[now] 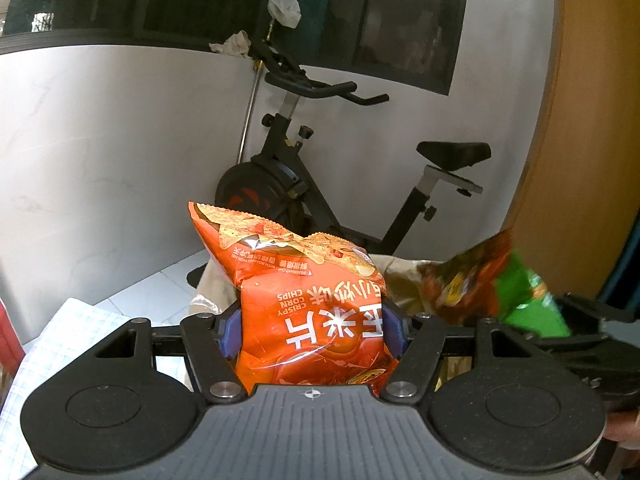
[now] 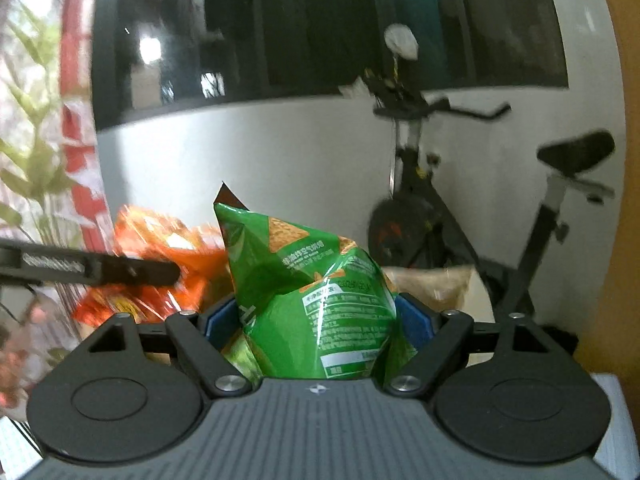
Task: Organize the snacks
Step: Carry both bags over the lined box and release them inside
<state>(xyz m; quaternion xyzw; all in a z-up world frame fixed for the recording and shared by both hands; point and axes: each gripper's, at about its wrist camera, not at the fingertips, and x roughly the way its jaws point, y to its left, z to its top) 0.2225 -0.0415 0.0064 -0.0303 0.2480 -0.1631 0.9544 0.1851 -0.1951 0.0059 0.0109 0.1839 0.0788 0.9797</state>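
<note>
My left gripper [image 1: 312, 330] is shut on an orange corn chips bag [image 1: 304, 300], held up in the air between its blue pads. My right gripper [image 2: 320, 322] is shut on a green chips bag [image 2: 316, 300], also held up. In the left wrist view the green bag [image 1: 516, 284] shows blurred at the right, with the right gripper's black body beside it. In the right wrist view the orange bag [image 2: 160, 256] shows blurred at the left, behind the left gripper's black finger [image 2: 100, 268].
An exercise bike [image 1: 320, 168] stands against the white wall under a dark window. A brown paper bag [image 1: 400, 276] lies behind the snacks. A white gridded surface [image 1: 60, 344] is below left. A wooden panel [image 1: 592, 120] is at the right.
</note>
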